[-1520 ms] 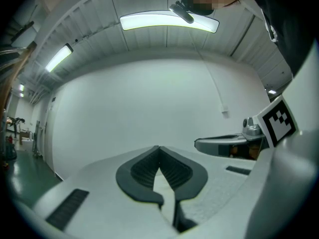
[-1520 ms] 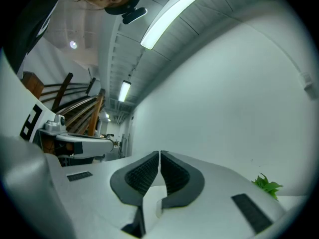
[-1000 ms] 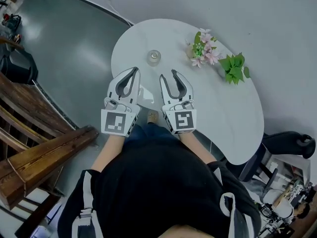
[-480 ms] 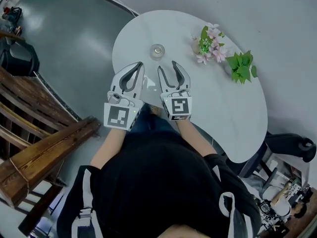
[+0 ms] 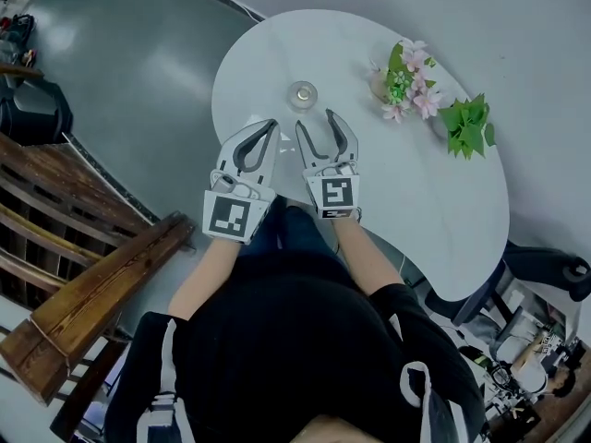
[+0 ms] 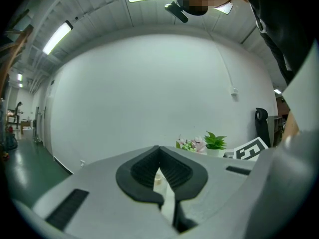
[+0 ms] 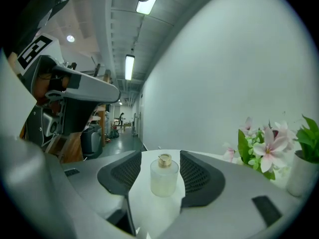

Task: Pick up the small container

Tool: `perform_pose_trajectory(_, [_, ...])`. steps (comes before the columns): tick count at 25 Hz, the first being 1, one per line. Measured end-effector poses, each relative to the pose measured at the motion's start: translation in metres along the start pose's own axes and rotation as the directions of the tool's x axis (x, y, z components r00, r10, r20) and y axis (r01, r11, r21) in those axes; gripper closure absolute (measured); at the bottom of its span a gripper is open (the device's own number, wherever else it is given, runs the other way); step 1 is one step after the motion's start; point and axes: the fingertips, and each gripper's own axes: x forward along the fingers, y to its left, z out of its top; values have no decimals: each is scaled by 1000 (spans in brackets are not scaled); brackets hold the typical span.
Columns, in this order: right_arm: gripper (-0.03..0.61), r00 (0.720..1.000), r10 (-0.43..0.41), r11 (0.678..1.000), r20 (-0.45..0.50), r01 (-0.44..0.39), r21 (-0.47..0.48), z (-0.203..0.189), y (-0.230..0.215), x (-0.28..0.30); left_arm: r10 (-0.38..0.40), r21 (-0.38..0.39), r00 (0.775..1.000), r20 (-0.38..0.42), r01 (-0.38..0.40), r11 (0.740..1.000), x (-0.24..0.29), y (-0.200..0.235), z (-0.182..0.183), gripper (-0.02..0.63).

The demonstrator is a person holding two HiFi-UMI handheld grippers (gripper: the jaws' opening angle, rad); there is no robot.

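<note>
The small container (image 7: 164,176) stands upright, gold cap up, just beyond the opening fingers of the right gripper (image 5: 314,119); left gripper (image 5: 271,124) fingers closed.

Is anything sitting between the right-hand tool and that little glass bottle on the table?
Nothing visible. Only bare table separates the right tool, jaws opening and empty, from the small container; the flowers stand off to its right.

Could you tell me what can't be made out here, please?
- Left gripper view: the small container is nearly all hidden behind the shut left gripper.
- Right gripper view: the white pot is cut off at the right edge.
- Head view: the container's contents are too small to tell.
</note>
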Motion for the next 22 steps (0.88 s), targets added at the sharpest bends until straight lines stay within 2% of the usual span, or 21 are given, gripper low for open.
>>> perform_pose_trajectory(11, [283,997,-18,1000,-69,18,5,-44,-3,41,-35,-12,997,-64,34,999,25,14,-39,606])
perform_pose_trajectory(22, [279,992,-25,999,-125,29,30,-64,-8,71,-49,-24,994,-101,47,999,40,21,-56,607])
